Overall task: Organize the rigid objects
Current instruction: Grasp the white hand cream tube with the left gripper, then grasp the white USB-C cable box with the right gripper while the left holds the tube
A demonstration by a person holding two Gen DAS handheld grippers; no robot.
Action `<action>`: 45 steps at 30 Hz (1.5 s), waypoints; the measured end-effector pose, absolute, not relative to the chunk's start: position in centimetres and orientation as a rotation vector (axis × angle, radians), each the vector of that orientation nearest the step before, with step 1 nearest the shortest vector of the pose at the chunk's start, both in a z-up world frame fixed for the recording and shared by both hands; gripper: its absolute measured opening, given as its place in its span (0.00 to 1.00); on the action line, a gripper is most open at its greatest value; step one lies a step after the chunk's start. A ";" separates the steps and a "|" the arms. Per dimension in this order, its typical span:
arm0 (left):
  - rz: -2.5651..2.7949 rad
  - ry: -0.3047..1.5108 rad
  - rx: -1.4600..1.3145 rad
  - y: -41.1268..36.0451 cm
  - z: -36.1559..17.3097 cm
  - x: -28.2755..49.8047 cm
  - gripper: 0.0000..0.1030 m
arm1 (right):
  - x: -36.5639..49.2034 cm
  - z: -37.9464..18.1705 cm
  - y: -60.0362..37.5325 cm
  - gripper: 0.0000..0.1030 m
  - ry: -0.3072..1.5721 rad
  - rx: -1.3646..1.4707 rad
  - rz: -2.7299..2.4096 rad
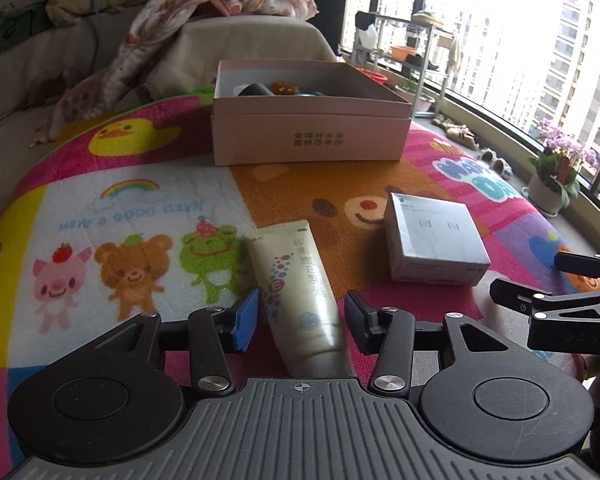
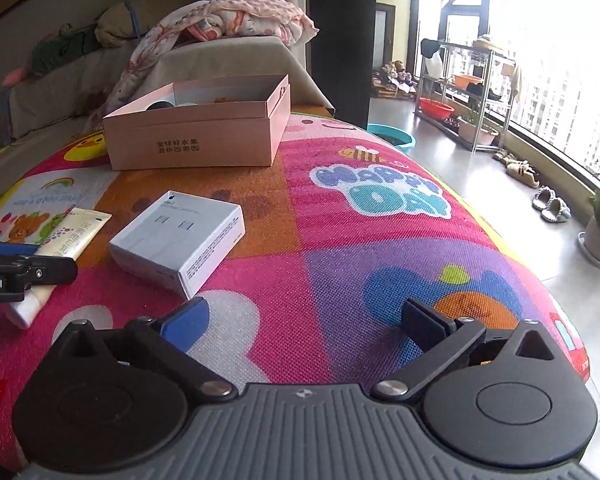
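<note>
Left gripper [image 1: 300, 320]: fingers spread, straddling the cream tube [image 1: 300, 300] without pressing it.
Cream tube: lay flat on the cartoon mat [image 1: 148, 208], cap toward 6 o'clock.
White box [image 1: 436, 240]: sat on the mat at 2 o'clock from the tube.
Pink box [image 1: 312, 124]: open, at 12 o'clock, small items inside.
Right gripper [image 2: 304, 320]: fingers released wide, holding nothing, above the mat.

Daylight floods in from the window [image 1: 540, 40] at right, blown out white; the far left stays dim. Fisheye bends the edges.
</note>
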State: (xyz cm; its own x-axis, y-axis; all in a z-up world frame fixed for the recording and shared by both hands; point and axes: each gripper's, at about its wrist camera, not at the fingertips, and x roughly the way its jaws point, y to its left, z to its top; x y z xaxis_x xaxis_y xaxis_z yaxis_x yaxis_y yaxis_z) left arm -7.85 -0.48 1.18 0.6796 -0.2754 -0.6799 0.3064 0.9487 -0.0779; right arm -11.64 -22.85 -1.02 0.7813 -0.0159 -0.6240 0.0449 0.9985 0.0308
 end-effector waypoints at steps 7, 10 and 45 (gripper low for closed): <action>-0.357 0.706 0.055 -0.4 0.6 -7.7 0.46 | -11.8 -1.1 -22.5 1.00 0.665 0.023 -0.035; -0.368 0.685 0.057 0.1 0.4 -8.2 0.41 | -11.9 0.0 -21.7 1.00 0.659 0.009 0.069; -0.500 0.473 0.160 1.0 6.7 -13.3 0.23 | -12.3 6.8 -20.9 0.86 0.662 -0.069 0.191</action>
State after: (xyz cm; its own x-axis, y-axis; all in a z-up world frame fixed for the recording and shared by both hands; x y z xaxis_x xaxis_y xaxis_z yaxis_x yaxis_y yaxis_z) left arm -13.26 0.97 6.67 0.7726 -0.4234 -0.4732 0.4961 0.8676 0.0337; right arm -12.32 -20.88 6.83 0.7717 0.1544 -0.6169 -0.1984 0.9801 -0.0028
